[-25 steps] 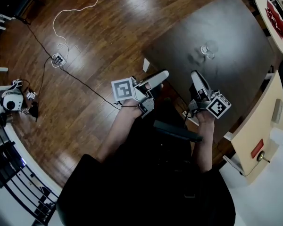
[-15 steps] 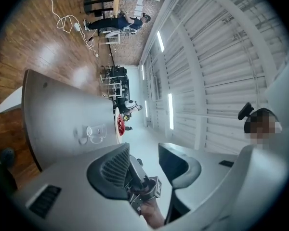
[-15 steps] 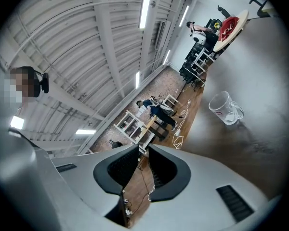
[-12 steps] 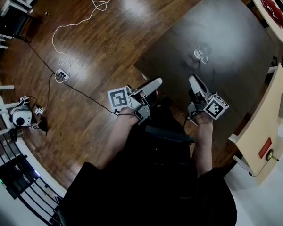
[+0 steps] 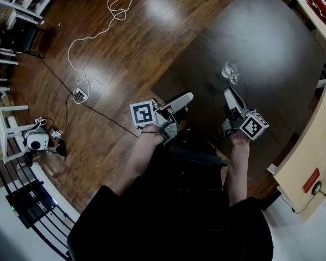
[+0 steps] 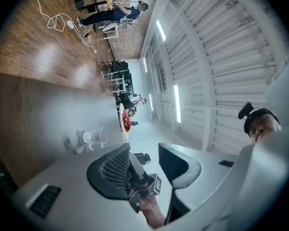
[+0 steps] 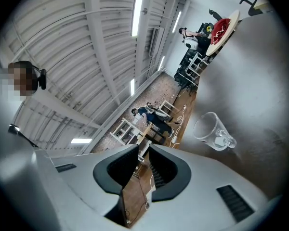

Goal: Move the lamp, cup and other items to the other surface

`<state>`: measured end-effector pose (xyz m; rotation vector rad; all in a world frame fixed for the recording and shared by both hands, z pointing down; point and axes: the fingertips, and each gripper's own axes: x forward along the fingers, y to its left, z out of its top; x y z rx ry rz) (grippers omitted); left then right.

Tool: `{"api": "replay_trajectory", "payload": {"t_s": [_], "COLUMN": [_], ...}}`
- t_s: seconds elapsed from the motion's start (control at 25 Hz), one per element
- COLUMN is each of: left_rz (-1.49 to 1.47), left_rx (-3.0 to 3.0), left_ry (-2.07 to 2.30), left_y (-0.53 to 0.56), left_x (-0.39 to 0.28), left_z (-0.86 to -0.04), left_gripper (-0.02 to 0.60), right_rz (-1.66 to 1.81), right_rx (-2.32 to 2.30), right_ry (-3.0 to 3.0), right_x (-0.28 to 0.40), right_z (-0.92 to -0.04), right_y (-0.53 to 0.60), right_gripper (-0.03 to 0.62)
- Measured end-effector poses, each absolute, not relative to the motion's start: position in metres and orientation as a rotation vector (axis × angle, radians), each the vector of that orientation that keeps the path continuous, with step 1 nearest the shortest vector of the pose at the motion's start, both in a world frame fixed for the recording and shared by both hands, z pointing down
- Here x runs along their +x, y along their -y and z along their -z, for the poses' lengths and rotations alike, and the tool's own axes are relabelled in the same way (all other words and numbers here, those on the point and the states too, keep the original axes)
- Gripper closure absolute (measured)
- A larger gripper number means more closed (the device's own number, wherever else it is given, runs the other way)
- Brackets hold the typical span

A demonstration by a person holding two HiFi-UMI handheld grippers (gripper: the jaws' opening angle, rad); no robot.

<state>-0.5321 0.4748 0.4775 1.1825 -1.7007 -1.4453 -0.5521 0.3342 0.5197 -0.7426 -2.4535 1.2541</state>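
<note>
Head view finds the clear glass handled cup [image 5: 231, 71] standing upright and alone on the dark brown rectangular tabletop [image 5: 271, 42], at 12 o'clock of the right gripper [image 5: 229, 92], near it but not touching. That gripper's jaws stand a little apart with nothing between them, and it seems lined up on the cup as the closer tool. The left gripper [image 5: 188, 97], at 9 o'clock of the right one, hangs over the table's near corner with jaws wide and empty, probably idle in reserve. No lamp shows. The cup bears a small mark too tiny to read; the black-and-white square marker cubes [image 5: 143, 113] carry patterns only, and the red tag [image 5: 311, 180] at 4 o'clock is illegible
</note>
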Motion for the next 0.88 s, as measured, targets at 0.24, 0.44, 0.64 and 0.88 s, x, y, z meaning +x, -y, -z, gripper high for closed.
{"api": "replay_trajectory", "payload": {"t_s": [0.24,0.44,0.64,0.88], "left_rz": [1.381,1.312,1.255,1.202], "left_rx": [1.185,1.219,1.288,1.372], "left_ry": [1.682,1.646,1.573,1.437], "left_y": [-0.434,-0.409,-0.388,-0.387], "left_x": [-0.55,-0.56,-0.574,-0.595], "left_z": [-0.479,-0.476,-0.473,-0.479], "left_gripper": [0.37,0.37,0.37,0.37], "right_rz": [-1.29,-1.276,-1.317,-1.257], "right_rx": [-0.711,-0.629,-0.525,-0.339], "right_ry": [2.469,2.51,2.556,2.624], "right_x": [-0.564,-0.565,-0.564,-0.568], "right_z": [-0.525,-0.53,-0.529,-0.531], "right_y": [-0.296,-0.27,-0.256,-0.26], "right_gripper": [0.493,0.49,0.488,0.485]}}
